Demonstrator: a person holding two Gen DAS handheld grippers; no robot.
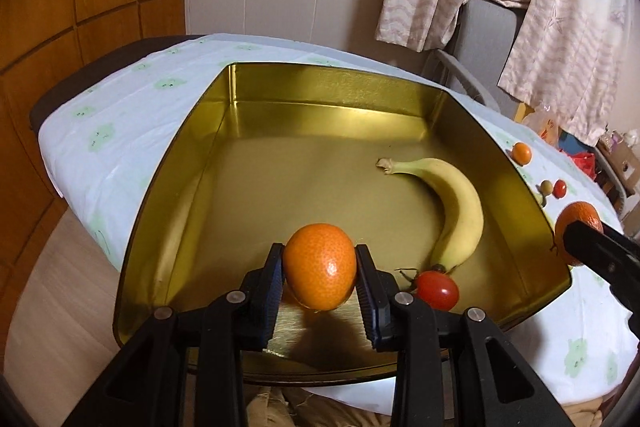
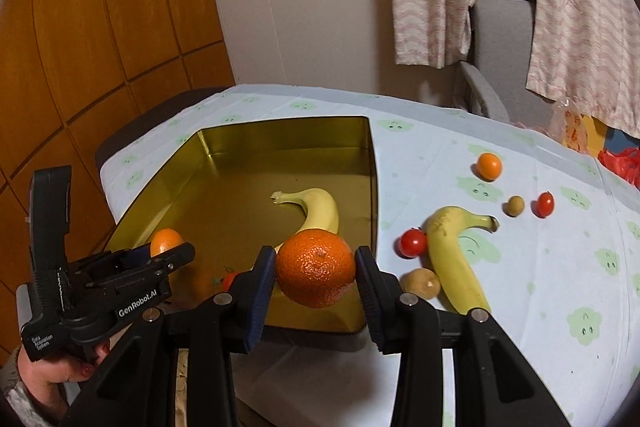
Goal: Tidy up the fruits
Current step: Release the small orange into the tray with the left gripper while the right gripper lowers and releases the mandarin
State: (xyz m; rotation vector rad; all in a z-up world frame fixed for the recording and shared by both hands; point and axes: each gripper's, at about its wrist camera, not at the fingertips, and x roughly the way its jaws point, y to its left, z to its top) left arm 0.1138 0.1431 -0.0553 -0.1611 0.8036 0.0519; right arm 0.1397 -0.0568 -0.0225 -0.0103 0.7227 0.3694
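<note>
Pale cloth printed with green faces covers the table (image 2: 520,327), where a shallow gold metal tin (image 1: 168,195) already holds a yellow banana (image 1: 460,203) and a red cherry tomato (image 1: 438,291). Left tool (image 1: 320,279) grips a small smooth orange mandarin (image 1: 321,271) across its middle, low over the tin floor; right tool (image 2: 316,275) pinches a larger pebbled orange (image 2: 316,269) above the tin's near right corner. Both fruits look light, round, soft-skinned, likely to roll or bruise, so an equator grip suits; open floor lies left of the banana, tin walls being the edges to clear.
</note>
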